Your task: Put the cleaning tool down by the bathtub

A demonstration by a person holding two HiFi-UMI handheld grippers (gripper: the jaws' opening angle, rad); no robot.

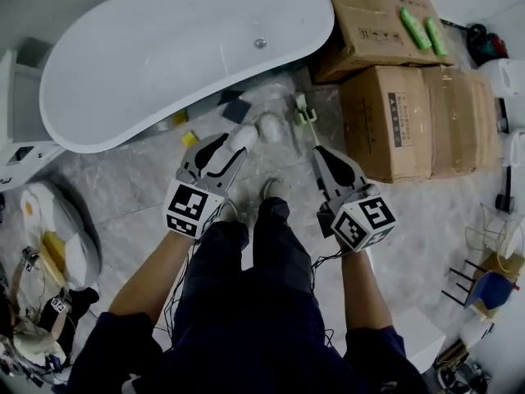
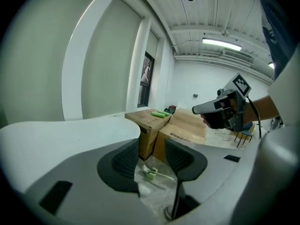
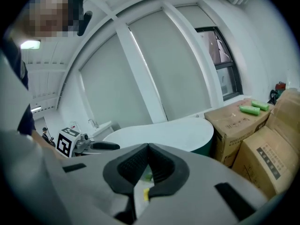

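Observation:
The cleaning tool (image 1: 305,113), a small pale green brush with a thin handle, lies on the marble floor between the white bathtub (image 1: 164,48) and the cardboard boxes. Neither gripper touches it. My left gripper (image 1: 228,148) hangs open over the floor short of the tub. In the left gripper view the cleaning tool (image 2: 151,172) shows through the gap of that open gripper (image 2: 152,156). My right gripper (image 1: 321,153) is shut and empty, a little nearer than the tool. In its own view the right gripper (image 3: 148,161) has its pads meeting, with the bathtub (image 3: 164,130) beyond.
Stacked cardboard boxes (image 1: 410,113) stand right of the tool, with two green bottles (image 1: 422,29) on the far one. A yellow sponge (image 1: 189,138), a dark sponge (image 1: 236,109) and pale crumpled plastic (image 1: 269,125) lie by the tub. Clutter fills the left (image 1: 49,245) and right edges.

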